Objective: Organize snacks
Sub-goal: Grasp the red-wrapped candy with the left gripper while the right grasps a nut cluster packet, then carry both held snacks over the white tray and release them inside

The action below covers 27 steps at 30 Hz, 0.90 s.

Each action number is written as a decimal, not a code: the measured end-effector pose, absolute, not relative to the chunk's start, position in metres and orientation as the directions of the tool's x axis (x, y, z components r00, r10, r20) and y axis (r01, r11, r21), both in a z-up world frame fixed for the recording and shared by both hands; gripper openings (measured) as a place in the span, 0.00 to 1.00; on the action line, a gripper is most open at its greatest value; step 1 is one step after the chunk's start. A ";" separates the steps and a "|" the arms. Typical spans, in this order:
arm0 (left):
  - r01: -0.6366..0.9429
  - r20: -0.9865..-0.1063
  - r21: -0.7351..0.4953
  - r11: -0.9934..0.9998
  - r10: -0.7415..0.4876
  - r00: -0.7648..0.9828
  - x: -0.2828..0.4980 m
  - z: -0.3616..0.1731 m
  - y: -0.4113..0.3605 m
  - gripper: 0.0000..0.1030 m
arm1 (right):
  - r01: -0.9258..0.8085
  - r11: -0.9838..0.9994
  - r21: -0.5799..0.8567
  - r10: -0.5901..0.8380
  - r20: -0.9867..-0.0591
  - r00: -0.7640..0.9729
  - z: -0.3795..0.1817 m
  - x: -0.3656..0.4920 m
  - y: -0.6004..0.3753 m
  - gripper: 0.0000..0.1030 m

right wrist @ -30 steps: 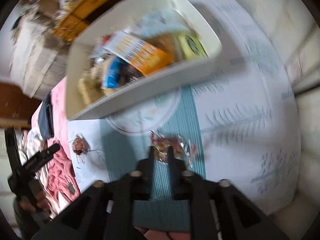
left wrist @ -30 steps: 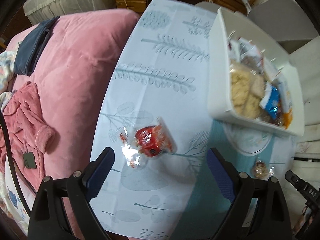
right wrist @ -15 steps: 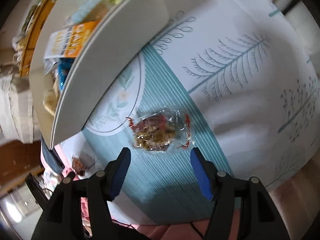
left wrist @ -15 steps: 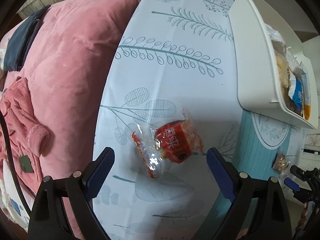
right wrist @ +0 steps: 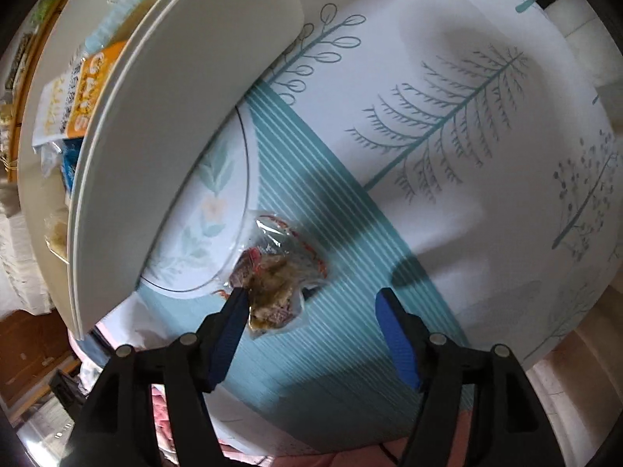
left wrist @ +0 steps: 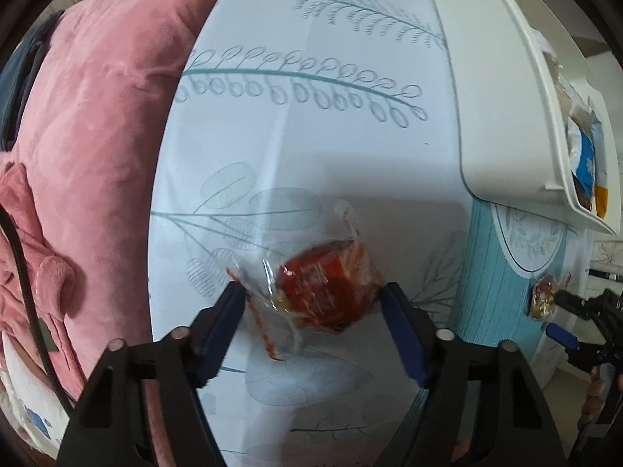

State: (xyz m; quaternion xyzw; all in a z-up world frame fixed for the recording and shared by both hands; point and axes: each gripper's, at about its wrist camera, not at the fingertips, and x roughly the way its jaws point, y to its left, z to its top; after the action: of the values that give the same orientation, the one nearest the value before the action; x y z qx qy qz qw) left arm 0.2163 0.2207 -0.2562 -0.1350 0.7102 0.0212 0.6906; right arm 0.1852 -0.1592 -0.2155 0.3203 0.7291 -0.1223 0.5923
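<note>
A red snack in a clear wrapper [left wrist: 323,292] lies on the leaf-print tablecloth. My left gripper [left wrist: 311,303] is open, its blue pads on either side of the packet and close to its wrapper. A brown snack in a clear wrapper [right wrist: 272,284] lies on the teal striped patch. My right gripper [right wrist: 311,303] is open; its left pad touches the packet's left side and the right pad stands well apart. The right gripper and that packet [left wrist: 543,299] also show at the right edge of the left wrist view. A white bin [left wrist: 502,109] holds several snacks.
The white bin [right wrist: 163,124] rises close to the left of the brown packet, with an orange packet [right wrist: 89,89] inside. A pink cushion [left wrist: 89,155] lies along the table's left edge. The table's near edge is just under both grippers.
Both grippers have moved down and forward to their packets. The left jaws have narrowed around the red snack. The right gripper, shut a second ago, has opened and now straddles the brown snack.
</note>
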 end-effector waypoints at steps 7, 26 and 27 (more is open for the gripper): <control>-0.218 -0.985 -0.173 0.961 -0.174 0.015 0.216 -0.250 0.216 0.51 | 0.575 0.772 0.269 0.369 -0.927 -0.061 -0.205 0.192 -0.156 0.30; -0.275 -0.974 -0.217 0.937 -0.189 0.127 0.203 -0.195 0.195 0.43 | 0.464 0.794 0.392 0.471 -0.880 -0.064 -0.191 0.188 -0.140 0.25; -0.271 -0.971 -0.224 0.936 -0.191 0.143 0.203 -0.187 0.192 0.43 | 0.443 0.796 0.413 0.486 -0.872 -0.061 -0.185 0.189 -0.138 0.25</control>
State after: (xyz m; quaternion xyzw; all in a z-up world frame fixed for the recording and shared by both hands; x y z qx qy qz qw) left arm 0.2033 0.1920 -0.1870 -0.1767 0.6542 0.0272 0.7349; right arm 0.1890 -0.1375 -0.1851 0.3189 0.7280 0.0177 0.6067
